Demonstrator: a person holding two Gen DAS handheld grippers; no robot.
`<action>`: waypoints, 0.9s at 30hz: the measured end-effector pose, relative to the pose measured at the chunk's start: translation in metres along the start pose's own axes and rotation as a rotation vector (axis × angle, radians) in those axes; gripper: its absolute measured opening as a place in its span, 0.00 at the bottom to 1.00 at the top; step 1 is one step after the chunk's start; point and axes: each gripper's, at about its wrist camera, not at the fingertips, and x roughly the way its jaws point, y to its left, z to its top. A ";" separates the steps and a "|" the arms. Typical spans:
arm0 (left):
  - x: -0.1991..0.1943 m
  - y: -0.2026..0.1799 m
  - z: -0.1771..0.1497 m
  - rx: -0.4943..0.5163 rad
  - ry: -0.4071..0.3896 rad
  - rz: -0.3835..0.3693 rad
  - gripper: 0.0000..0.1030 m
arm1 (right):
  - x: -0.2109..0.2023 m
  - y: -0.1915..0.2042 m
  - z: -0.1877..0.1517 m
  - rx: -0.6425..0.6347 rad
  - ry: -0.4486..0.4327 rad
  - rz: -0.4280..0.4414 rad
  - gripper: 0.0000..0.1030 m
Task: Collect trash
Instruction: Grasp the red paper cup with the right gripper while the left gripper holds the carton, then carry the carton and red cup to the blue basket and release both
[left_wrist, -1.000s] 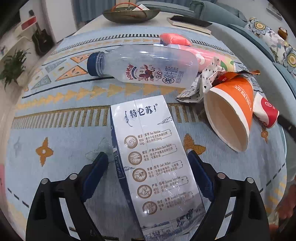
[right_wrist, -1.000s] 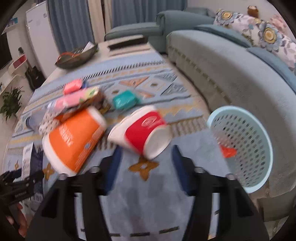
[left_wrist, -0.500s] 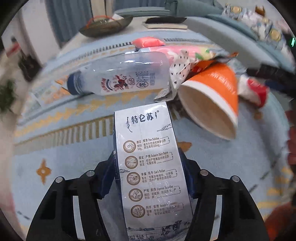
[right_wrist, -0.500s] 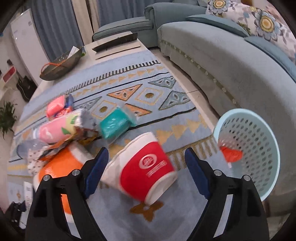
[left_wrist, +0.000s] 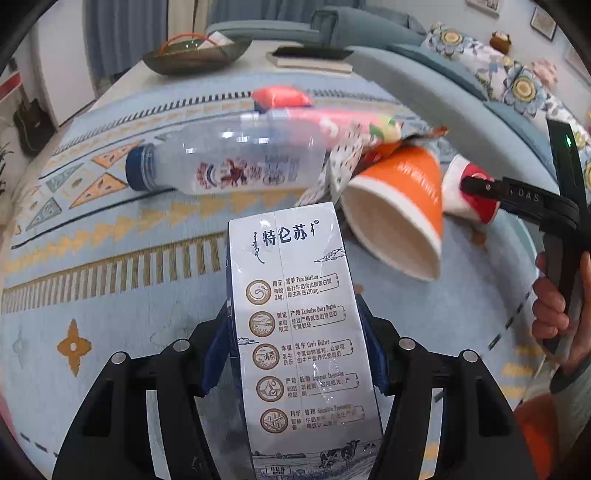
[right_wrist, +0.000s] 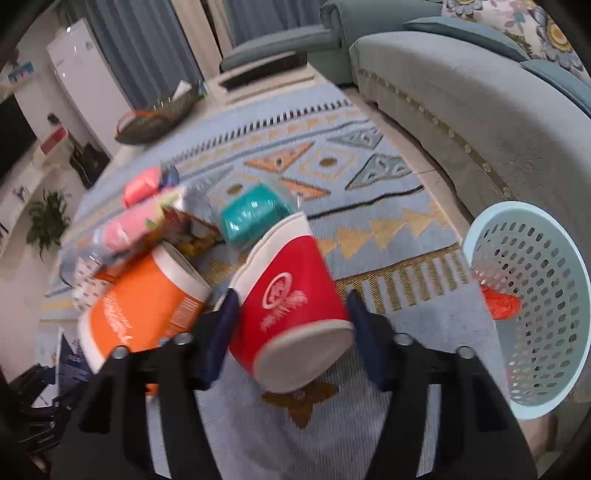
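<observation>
Left claw now clamped on milk carton; right claw closing around red cup.

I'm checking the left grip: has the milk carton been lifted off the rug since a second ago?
Cannot tell. The milk carton now sits clamped in the left gripper, whose pads stood apart from it earlier, but against the rug no lift shows.

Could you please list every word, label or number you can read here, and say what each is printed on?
"特仑苏", "Pure Nutrition", "Exclusive Dairy Region", "Cow's Welfare": milk carton.
"DAS": right gripper, on its arm.
Clear bottle label: blurred, unreadable.
Orange cup and red cup lettering: too blurred.
</observation>
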 end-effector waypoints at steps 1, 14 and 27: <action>-0.004 -0.001 0.001 -0.001 -0.019 -0.007 0.57 | -0.007 0.002 -0.002 -0.002 -0.012 0.003 0.43; -0.037 -0.007 0.008 -0.004 -0.165 -0.028 0.57 | -0.038 0.084 -0.053 -0.408 -0.096 -0.217 0.45; -0.039 -0.006 0.007 -0.007 -0.168 -0.027 0.57 | -0.030 0.070 -0.062 -0.332 -0.006 -0.083 0.51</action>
